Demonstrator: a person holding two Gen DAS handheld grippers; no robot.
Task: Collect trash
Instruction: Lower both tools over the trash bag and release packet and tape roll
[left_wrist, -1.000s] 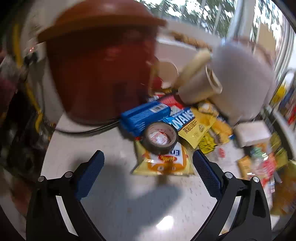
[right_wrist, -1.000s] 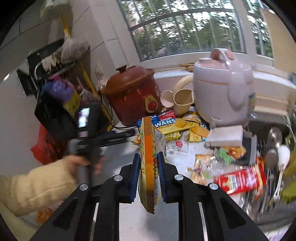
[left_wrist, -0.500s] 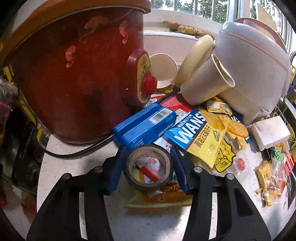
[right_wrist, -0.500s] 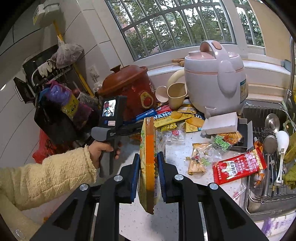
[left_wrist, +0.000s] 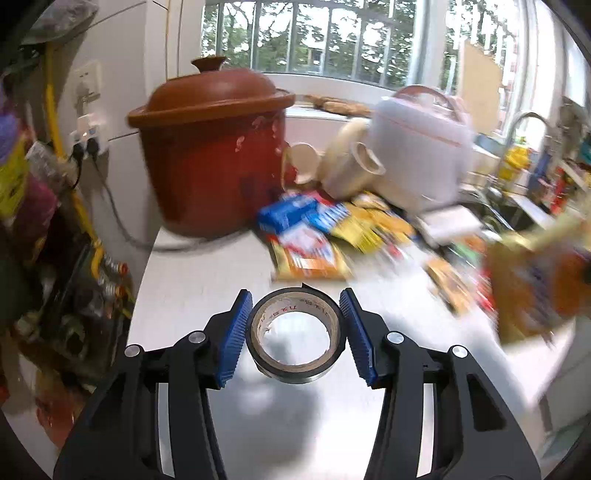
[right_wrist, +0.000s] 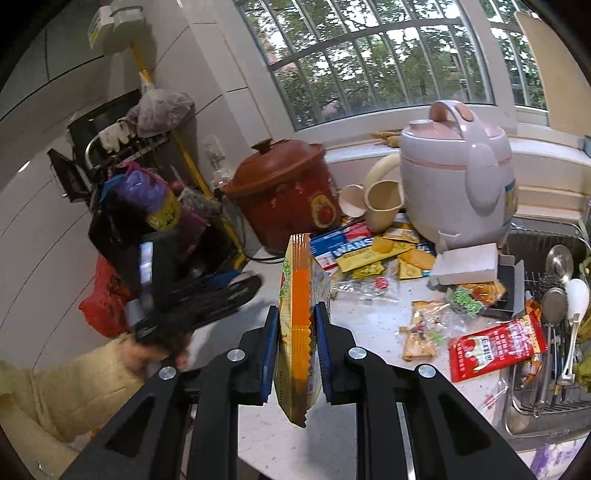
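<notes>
At lower centre of the left wrist view, the left gripper (left_wrist: 295, 332) pinches a roll of black tape (left_wrist: 295, 336) above the white counter (left_wrist: 207, 273). In the right wrist view, the right gripper (right_wrist: 295, 345) clamps an upright yellow-orange snack packet (right_wrist: 297, 325) at lower centre, with scattered wrappers (right_wrist: 373, 254) on the counter toward centre right.

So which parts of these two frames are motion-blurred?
Left wrist view: wrappers and rice cooker smeared, tape roll sharp. Right wrist view: mostly crisp, only the left hand-held gripper is blurred.
</notes>
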